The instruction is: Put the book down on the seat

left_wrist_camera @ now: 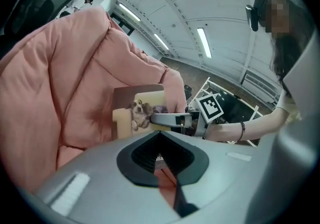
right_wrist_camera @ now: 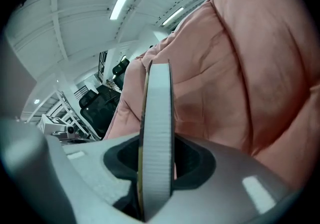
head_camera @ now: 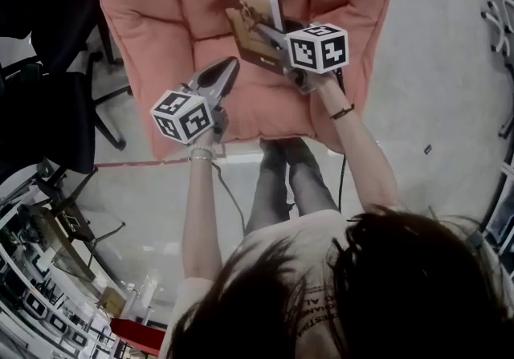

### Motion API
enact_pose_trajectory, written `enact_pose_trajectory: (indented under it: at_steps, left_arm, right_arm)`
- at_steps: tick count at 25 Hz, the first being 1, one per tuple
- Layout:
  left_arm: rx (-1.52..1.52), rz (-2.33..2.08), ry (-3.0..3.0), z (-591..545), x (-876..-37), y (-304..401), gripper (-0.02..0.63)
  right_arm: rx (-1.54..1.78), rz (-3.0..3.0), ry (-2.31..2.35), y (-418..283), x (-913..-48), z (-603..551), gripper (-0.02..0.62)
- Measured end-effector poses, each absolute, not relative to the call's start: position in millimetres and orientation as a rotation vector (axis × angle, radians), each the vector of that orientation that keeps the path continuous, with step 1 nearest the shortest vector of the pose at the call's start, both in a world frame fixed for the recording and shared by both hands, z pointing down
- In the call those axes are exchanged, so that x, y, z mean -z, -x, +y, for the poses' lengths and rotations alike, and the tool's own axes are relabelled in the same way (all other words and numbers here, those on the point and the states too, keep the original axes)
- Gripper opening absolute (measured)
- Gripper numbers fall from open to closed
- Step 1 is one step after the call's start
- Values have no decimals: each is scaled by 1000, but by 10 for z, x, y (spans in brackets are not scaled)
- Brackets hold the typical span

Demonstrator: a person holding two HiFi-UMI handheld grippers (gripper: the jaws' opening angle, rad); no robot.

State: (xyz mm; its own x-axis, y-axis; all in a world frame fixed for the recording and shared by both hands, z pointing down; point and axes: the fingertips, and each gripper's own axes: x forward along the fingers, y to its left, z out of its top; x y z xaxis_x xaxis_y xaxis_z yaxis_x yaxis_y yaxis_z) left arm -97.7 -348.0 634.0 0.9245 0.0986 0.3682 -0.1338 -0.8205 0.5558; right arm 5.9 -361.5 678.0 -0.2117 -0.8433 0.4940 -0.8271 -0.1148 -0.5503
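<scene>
We log: right claw (head_camera: 263, 30) clamped on book (head_camera: 255, 8) | above seat (head_camera: 152, 20) | left claw (head_camera: 226, 71) together, empty, nearer us.

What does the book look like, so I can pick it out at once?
Start at the big pink padded seat filling the top of the head view. Over its middle the right gripper has its jaws clamped on the edge of the book. It is the only flat, printed thing there, with a brown and cream cover showing a dog.
</scene>
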Motion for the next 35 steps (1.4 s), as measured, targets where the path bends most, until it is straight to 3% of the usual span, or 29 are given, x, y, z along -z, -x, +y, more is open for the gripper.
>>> enact_pose_trajectory:
  at_steps: [19, 35]
  left_arm:
    - [-592, -25, -2441, -3265, -7220, 500, -9]
    - [-585, -12, -2397, -3277, -7275, 341, -9]
  right_arm:
    - [1264, 2116, 1902, -368, -7562, -3421, 144]
    - [1330, 2142, 1912, -368, -7710, -3451, 147]
